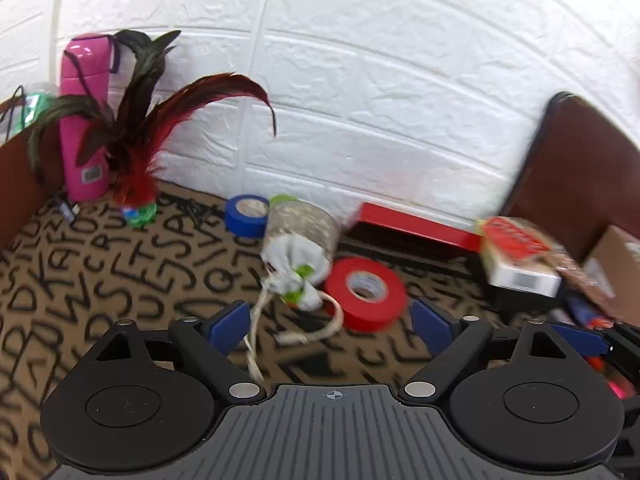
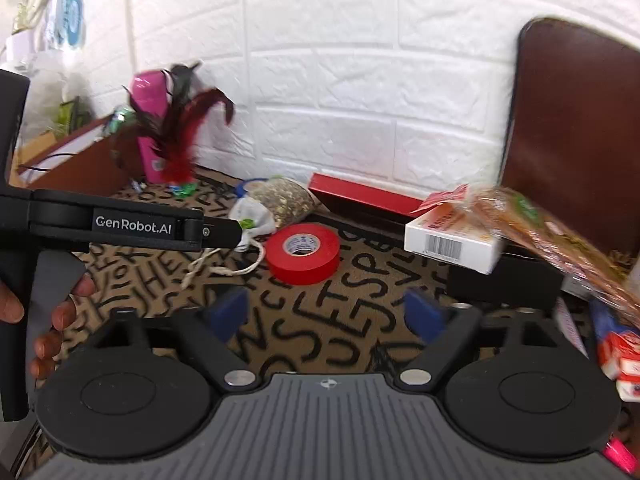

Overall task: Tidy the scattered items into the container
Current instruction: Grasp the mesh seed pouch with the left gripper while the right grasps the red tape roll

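Note:
A red tape roll (image 1: 366, 294) lies on the letter-patterned mat, just ahead of my open left gripper (image 1: 332, 322). A grain pouch (image 1: 298, 236) with a white tied neck and a cord lies left of the roll. A blue tape roll (image 1: 247, 215) sits behind it. In the right wrist view the red tape roll (image 2: 303, 253) lies ahead of my open, empty right gripper (image 2: 326, 312), and the left gripper (image 2: 224, 234) reaches in from the left beside the pouch (image 2: 280, 202). A dark container (image 2: 504, 280) at the right holds a white box (image 2: 452, 242) and snack packets.
A pink bottle (image 1: 84, 120) and a red feather toy (image 1: 136, 184) stand at the back left by the white brick wall. A red flat box (image 1: 416, 226) lies along the wall. A brown panel (image 2: 576, 128) rises at the right. A brown box edge (image 1: 20, 184) bounds the left.

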